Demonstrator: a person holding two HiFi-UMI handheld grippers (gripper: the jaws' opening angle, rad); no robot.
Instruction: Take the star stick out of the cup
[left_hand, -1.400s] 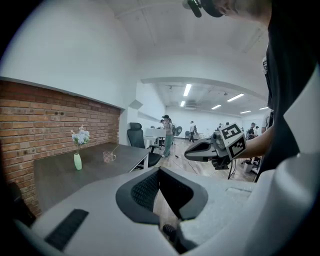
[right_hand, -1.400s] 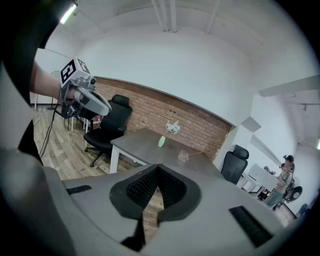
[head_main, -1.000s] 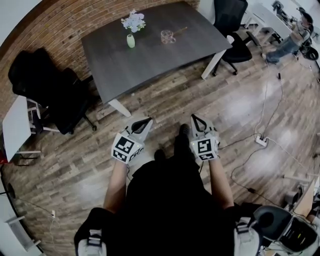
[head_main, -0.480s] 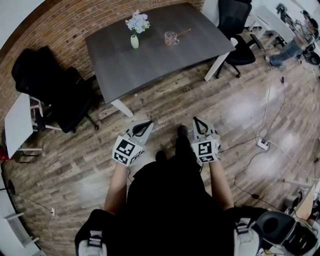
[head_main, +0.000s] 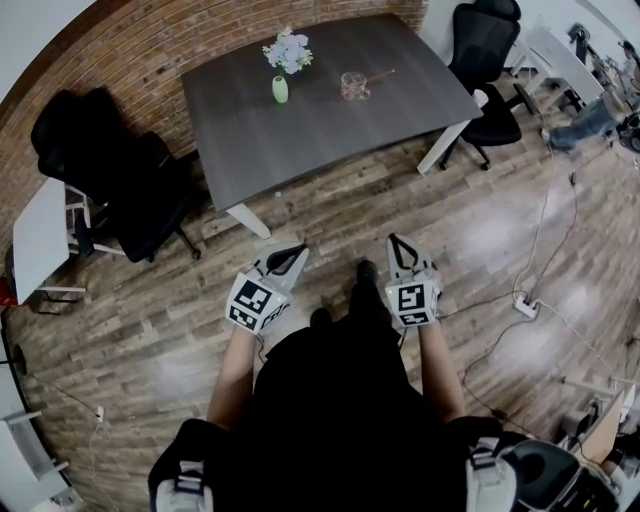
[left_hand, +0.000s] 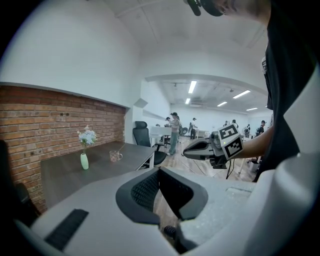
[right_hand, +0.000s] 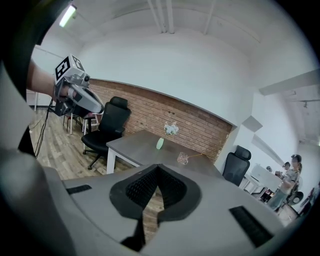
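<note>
Left hand-held gripper (head_main: 294, 251) and right hand-held gripper (head_main: 394, 241) both closed, empty, well short of worktop (head_main: 300, 135). We'd approach, open one, pinch star stick (head_main: 381, 74) above glass cup (head_main: 354, 86).

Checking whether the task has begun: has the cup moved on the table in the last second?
No. The cup keeps the same spot beside the vase; only the view shifted.

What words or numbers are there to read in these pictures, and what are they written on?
None: no words or numbers can be read anywhere.
The left cube, on the left gripper: black-and-white squares only, no letters.
The right cube, on the right gripper: the same.
The cup and the vase on the table: too small to show any label.
</note>
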